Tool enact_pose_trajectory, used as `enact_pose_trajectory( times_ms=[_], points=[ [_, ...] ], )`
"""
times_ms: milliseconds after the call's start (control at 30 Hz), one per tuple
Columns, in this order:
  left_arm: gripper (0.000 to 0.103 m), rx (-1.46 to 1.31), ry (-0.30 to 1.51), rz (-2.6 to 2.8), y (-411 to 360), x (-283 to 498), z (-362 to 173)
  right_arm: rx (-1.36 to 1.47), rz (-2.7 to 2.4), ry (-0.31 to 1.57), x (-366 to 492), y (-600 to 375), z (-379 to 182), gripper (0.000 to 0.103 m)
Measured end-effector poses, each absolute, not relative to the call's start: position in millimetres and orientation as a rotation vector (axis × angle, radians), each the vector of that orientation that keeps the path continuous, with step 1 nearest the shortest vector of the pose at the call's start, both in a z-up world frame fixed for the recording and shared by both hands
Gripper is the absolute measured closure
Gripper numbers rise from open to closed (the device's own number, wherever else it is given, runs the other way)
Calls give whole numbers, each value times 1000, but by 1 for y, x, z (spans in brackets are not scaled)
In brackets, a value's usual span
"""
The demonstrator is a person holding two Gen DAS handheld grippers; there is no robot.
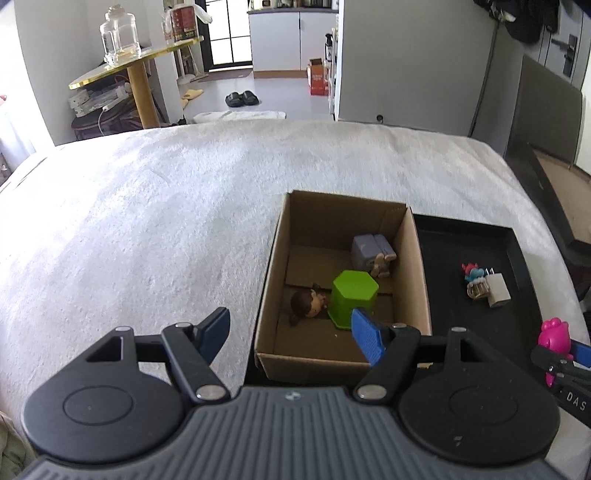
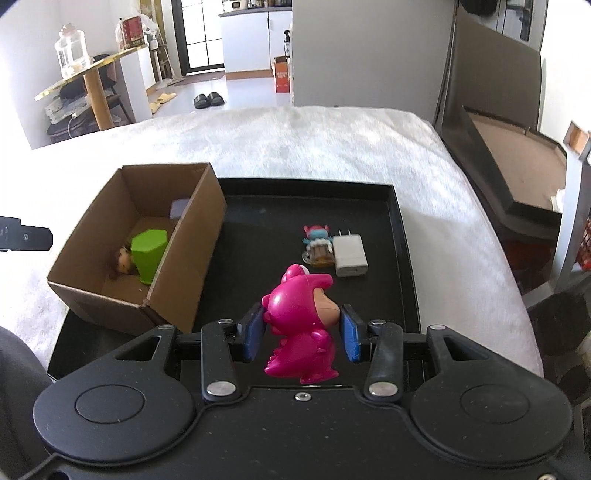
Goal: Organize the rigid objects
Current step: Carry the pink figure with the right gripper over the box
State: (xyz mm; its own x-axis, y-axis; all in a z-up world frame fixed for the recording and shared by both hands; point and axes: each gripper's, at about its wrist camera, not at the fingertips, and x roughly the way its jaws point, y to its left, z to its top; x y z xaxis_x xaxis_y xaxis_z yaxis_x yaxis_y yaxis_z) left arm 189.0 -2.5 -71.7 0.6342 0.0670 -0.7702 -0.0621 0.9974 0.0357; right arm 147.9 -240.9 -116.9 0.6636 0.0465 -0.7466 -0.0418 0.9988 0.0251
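My right gripper (image 2: 302, 334) is shut on a pink dinosaur figure (image 2: 300, 325), held above the black tray (image 2: 397, 229). The same pink figure (image 1: 554, 338) shows at the right edge of the left wrist view. A small blue-and-red figure (image 2: 317, 243) and a white charger plug (image 2: 350, 256) lie on the tray. The open cardboard box (image 1: 275, 266) holds a green hexagonal cup (image 1: 352, 297), a brown-haired doll (image 1: 306, 302) and a grey blocky toy (image 1: 371, 253). My left gripper (image 1: 291, 338) is open and empty, above the box's near left corner.
Box and tray rest on a white fluffy bed cover (image 1: 147, 221). A round gold-edged side table (image 1: 129, 68) with a glass jar (image 1: 120, 35) stands beyond the bed at the left. A dark flat panel (image 2: 509, 173) leans off the bed's right side.
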Motion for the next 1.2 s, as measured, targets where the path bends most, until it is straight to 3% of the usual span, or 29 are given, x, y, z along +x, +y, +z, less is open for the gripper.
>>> enact_pose_trajectory(
  times_ms=[1200],
  points=[
    [32,-90,926,143,37,212,-103,-159,165,817,196,-171,-96,60]
  ],
)
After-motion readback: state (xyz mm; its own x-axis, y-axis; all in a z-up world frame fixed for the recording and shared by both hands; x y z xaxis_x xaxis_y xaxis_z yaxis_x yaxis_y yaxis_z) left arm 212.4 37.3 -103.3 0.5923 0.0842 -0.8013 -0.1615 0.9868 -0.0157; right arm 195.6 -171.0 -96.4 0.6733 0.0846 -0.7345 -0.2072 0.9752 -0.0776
